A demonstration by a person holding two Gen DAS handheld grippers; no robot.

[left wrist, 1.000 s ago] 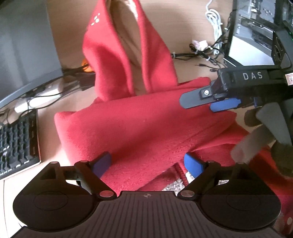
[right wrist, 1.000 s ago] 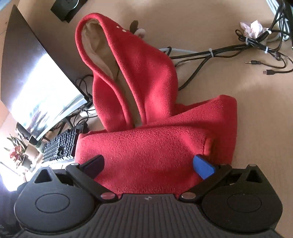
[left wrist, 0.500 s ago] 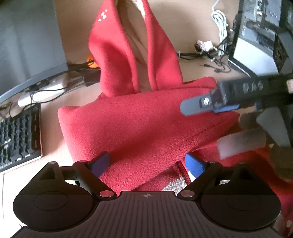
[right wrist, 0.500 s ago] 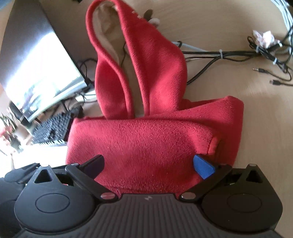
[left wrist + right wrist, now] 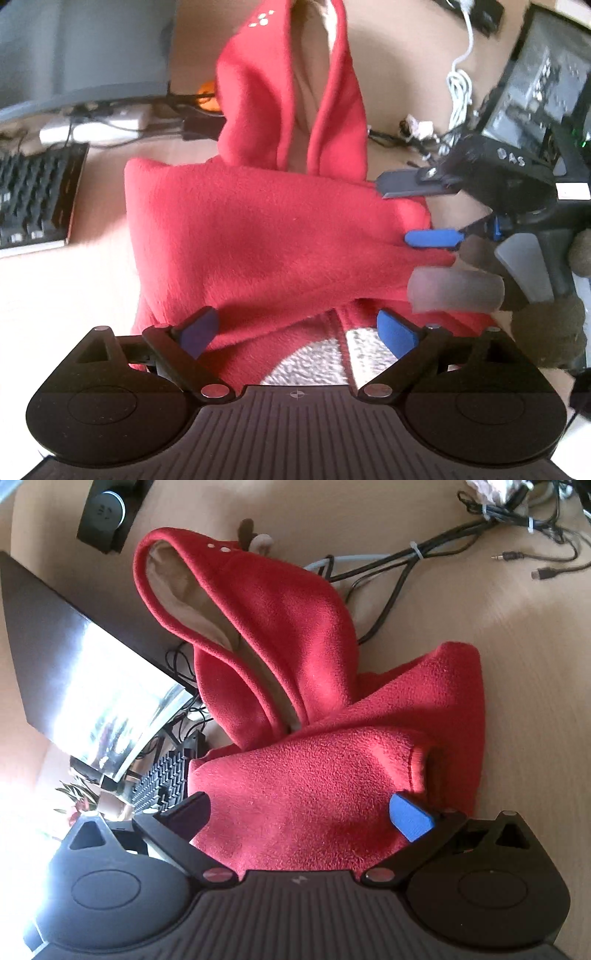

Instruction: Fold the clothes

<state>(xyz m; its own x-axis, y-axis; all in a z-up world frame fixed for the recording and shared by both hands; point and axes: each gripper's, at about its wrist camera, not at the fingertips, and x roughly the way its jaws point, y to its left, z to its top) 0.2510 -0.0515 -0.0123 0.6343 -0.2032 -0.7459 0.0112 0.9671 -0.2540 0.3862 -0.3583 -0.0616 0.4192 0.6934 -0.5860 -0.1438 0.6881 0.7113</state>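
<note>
A red fleece hooded garment (image 5: 266, 236) lies on the wooden desk (image 5: 535, 646), its hood (image 5: 258, 602) pointing away and showing a cream lining. One sleeve (image 5: 317, 786) is folded across the body. My left gripper (image 5: 297, 328) hangs low over the near edge of the fold; its jaws are opening, with cloth lying loose between the blue pads. At the fold's right end is my right gripper (image 5: 406, 210), held by a dark-gloved hand (image 5: 543, 332). Seen from its own camera, the right gripper (image 5: 301, 812) stands wide over the sleeve without pinching it.
A monitor (image 5: 74, 48) and a black keyboard (image 5: 33, 199) stand at the left. Tangled cables (image 5: 406, 565) lie behind the hood, and a computer case (image 5: 546, 81) is at the back right. A black round device (image 5: 105, 511) sits at the far corner.
Both cameras have shifted and rolled a little over the garment. The left jaws stand slightly wider. The right gripper's two fingers now show further apart at the fold's right end.
</note>
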